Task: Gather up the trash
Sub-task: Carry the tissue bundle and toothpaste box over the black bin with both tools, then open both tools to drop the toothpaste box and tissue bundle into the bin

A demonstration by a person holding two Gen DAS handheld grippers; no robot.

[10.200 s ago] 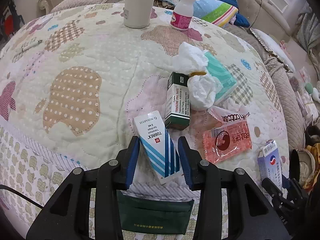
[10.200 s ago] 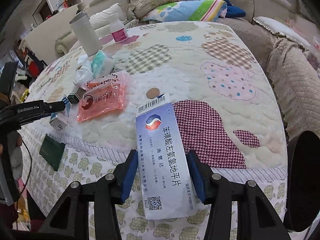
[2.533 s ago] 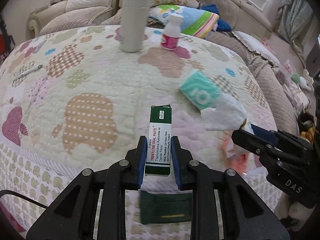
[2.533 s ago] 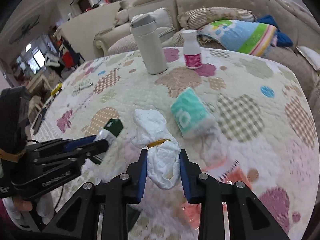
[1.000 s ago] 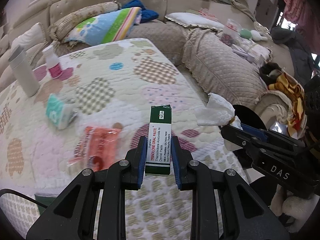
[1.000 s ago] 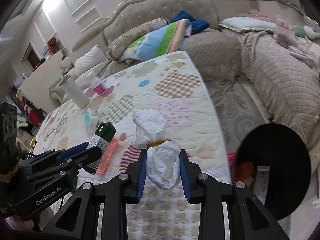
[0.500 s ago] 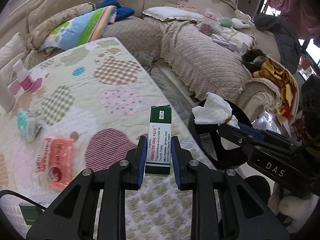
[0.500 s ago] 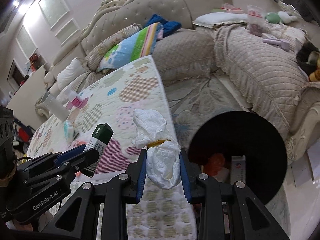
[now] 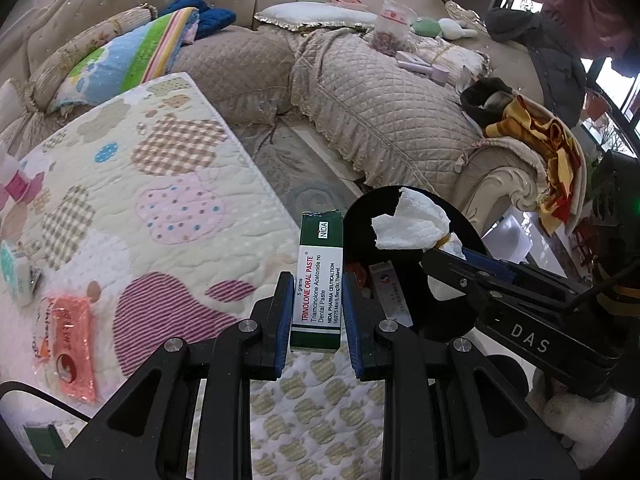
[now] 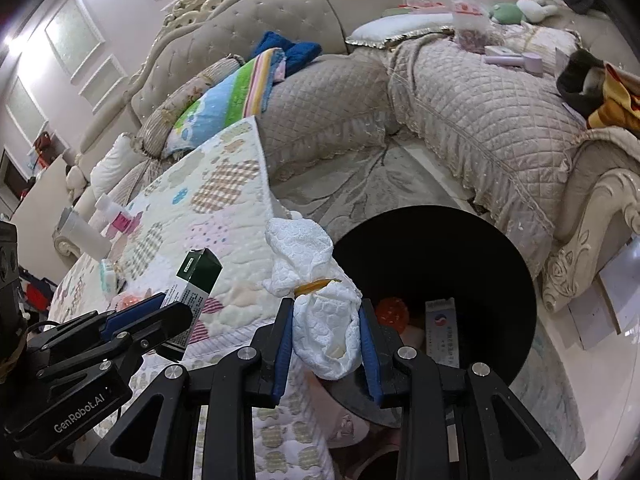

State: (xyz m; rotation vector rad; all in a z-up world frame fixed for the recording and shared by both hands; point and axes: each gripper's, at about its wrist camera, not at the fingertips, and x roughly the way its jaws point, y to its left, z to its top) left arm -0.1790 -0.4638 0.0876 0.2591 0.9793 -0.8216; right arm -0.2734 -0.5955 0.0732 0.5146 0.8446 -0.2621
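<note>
Clamping a green paste box (image 9: 318, 276) upright, the left gripper (image 9: 316, 312) hangs near the black bin (image 10: 500, 264); the right gripper (image 10: 326, 336) jaws pinch a tissue wad (image 10: 320, 300) at the bin's near-left rim.

Two grippers (image 9: 316, 312) (image 10: 326, 340), one bin (image 10: 480, 240), two bottles (image 10: 114, 212) (image 10: 80, 234)

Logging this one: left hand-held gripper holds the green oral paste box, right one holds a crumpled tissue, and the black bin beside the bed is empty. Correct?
Not quite: the black bin is not empty. The right wrist view shows a white medicine box and something orange inside. The green oral paste box and crumpled tissue are held as stated.
</note>
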